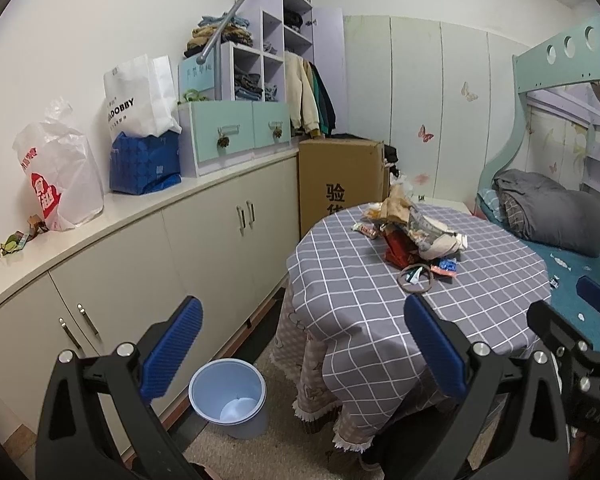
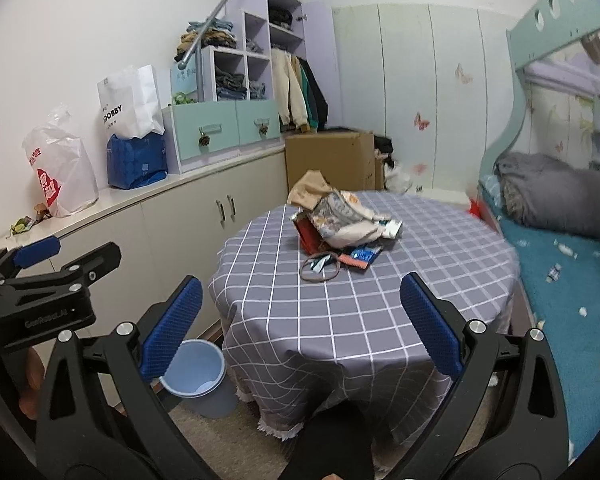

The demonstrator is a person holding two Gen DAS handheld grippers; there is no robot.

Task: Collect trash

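Both my left gripper and right gripper are wide, empty. Trash pile sits mid-table; bin is on the floor left. Loose wrappers could slip from a pinch or miss the bin.

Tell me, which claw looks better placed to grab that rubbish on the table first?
Probably the right claw: open, it faces the trash pile almost head-on. From the left claw, also open, the pile lies off to the right, and the bin lies beneath it.

Black gripper arms, ribbed blue pads, silver screws.
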